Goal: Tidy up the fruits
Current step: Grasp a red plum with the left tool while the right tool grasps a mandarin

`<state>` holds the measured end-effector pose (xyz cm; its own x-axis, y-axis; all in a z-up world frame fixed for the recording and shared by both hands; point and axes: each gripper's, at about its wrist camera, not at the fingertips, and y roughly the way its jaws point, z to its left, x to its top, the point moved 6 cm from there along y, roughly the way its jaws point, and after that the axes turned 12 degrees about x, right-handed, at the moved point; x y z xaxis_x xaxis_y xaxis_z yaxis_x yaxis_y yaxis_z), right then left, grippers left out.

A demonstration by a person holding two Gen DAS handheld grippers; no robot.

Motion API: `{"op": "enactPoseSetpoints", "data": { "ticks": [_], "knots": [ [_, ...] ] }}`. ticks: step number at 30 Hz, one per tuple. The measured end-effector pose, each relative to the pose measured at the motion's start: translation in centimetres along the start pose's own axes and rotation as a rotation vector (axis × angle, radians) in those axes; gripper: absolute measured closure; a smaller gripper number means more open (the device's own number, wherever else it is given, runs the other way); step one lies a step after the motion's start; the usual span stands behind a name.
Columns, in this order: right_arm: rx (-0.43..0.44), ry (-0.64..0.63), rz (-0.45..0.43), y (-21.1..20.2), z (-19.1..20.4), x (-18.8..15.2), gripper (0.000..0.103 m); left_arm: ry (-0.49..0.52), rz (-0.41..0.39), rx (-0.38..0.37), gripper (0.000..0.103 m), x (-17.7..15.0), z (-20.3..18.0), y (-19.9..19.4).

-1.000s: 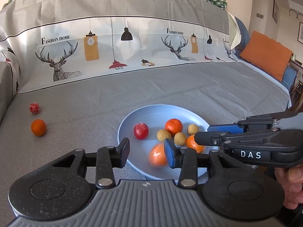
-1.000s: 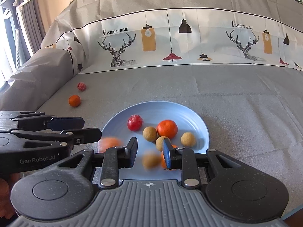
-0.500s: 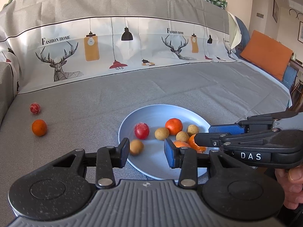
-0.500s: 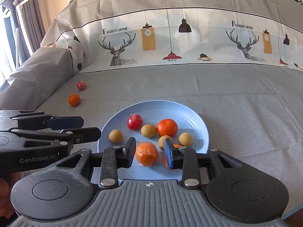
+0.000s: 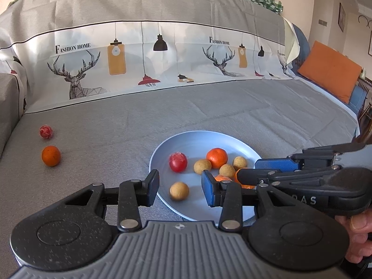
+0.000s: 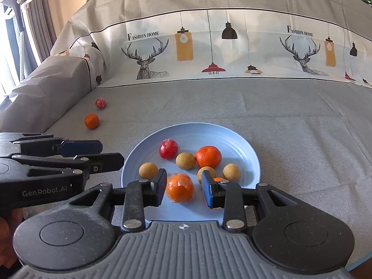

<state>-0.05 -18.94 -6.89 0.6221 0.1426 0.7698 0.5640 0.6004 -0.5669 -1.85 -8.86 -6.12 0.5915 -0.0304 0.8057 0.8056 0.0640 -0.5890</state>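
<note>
Right tool, foreground of the right wrist view: jaws parted and released, poised over the near rim of a round pale-blue plate. A plastic-wrapped orange mandarin lies on the plate in the gap between the fingers; neither pad presses on it. A second orange fruit shows partly behind the right finger.

Left tool, foreground of the left wrist view: jaws released, nothing gripped; it hovers at the plate's near-left rim. A tan round fruit rests on the plate just beyond its gap. A person's hand holds the right tool's handle at lower right.

Beyond both tools, mid-plate: three further tan round fruits, a bare orange mandarin and a red wrapped fruit, all loosely grouped.

Farther left, well apart from the plate, on the grey sofa cover: a loose orange mandarin, and just behind it a small red-and-white wrapped fruit.

Background: backrest drape printed with deer and lamps; orange cushion far right.
</note>
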Motion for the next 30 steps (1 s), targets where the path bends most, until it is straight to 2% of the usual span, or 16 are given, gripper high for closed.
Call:
{"op": "enactPoseSetpoints", "data": {
  "ticks": [10,13,15,17,20,30],
  "knots": [
    [-0.004,-0.007,-0.024,0.6,1.0,0.8,0.069,-0.098,-0.012,0.024,0.061,0.9,2.1,-0.2],
    [-0.002,-0.013,-0.046,0.7,1.7,1.4,0.069,-0.135,-0.025,0.028,0.064,1.3,3.0,-0.5],
    [0.001,-0.015,-0.064,0.7,2.2,1.9,0.071,-0.169,-0.038,0.037,0.072,1.8,3.8,-0.9],
    [0.01,-0.016,-0.079,0.9,2.8,2.3,0.075,-0.216,-0.05,0.048,0.075,2.3,4.8,-1.2],
    [0.032,-0.015,-0.096,1.2,3.9,3.0,0.077,-0.299,-0.071,0.074,0.078,3.1,6.6,-1.8],
    [0.122,-0.031,-0.124,2.9,7.4,5.4,0.077,-0.575,-0.149,0.191,0.078,5.7,13.7,-3.9]
  ]
}}
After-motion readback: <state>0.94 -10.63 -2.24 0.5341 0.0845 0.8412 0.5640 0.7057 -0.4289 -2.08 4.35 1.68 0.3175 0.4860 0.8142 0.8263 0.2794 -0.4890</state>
